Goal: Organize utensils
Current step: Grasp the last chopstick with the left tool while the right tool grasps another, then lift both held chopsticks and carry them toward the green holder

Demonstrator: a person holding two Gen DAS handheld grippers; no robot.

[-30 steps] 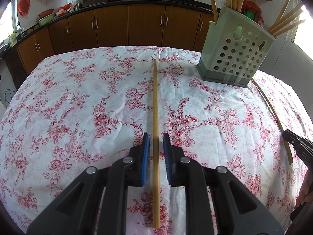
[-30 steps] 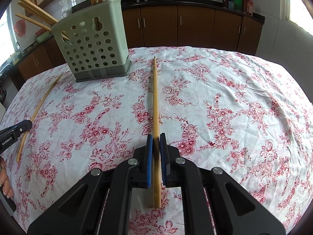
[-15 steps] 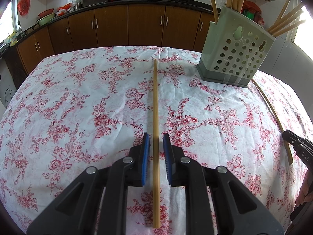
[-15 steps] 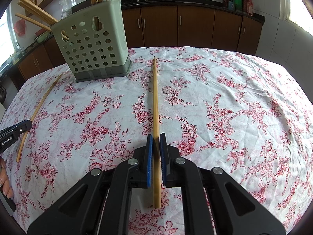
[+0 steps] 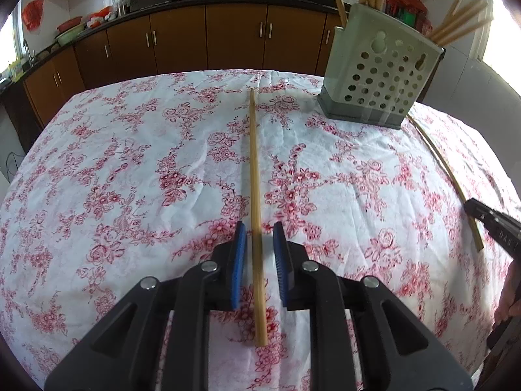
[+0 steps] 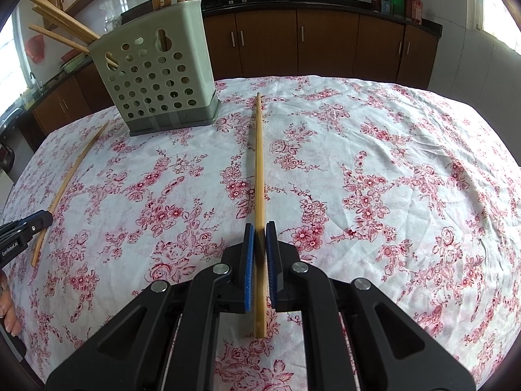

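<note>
Two long bamboo chopsticks lie on the flowered tablecloth. One chopstick (image 5: 255, 163) runs between the blue pads of my left gripper (image 5: 259, 228). A thin gap shows on each side of it, so the jaws are open around it. The other chopstick (image 6: 259, 163) is pinched near its near end by my right gripper (image 6: 260, 228), which is shut on it. A grey-green perforated utensil holder (image 5: 381, 78) (image 6: 156, 78) stands at the table's far side between the two chopsticks, with several chopsticks upright in it.
The tablecloth (image 5: 114, 179) (image 6: 390, 163) is wrinkled and covers the whole table. Each wrist view catches the other gripper at its edge: the right gripper (image 5: 485, 218), the left gripper (image 6: 26, 231). Brown kitchen cabinets (image 5: 208, 39) line the wall behind.
</note>
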